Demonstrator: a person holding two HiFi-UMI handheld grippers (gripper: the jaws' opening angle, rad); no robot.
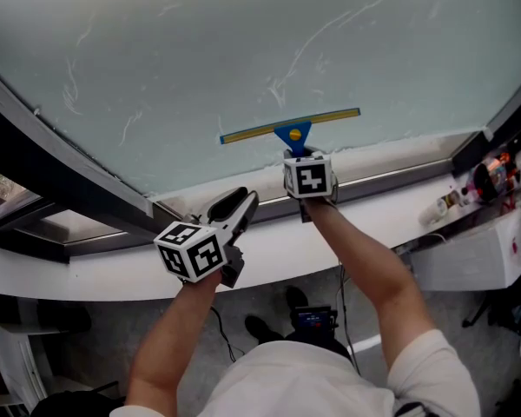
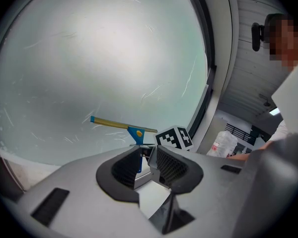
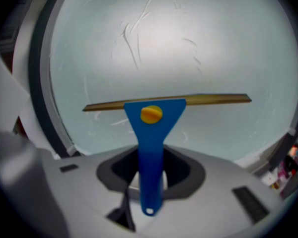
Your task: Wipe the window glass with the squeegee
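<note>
Two tools sit nearest the person. The left hand-held gripper hangs low beside the sill with its jaws moderately apart and nothing between them. The right hand-held gripper is clamped on the blue handle of the squeegee. The squeegee's blade appears to rest against the lower part of the window glass, a little above the bottom edge, slightly tilted with its right end higher.

The stroke looks close to its bottom end. To do it well, I judge, press evenly along the whole blade, level it so neither end lifts, and carry it right down to the edge so no wet band is left above the sill. The idle left tool is best kept clear of the blade's path.

The jaw pads are dark with a fine grid texture, set in smooth grey moulded shells. The handle is flat blue plastic that widens into a triangle at the head, with a round yellow knob and a small hanging hole at its tail. The blade is a long, thin, yellowish strip. Beyond it the glass is pale and milky, crossed by thin curved white streaks, and a dark frame bounds it on the left.
</note>
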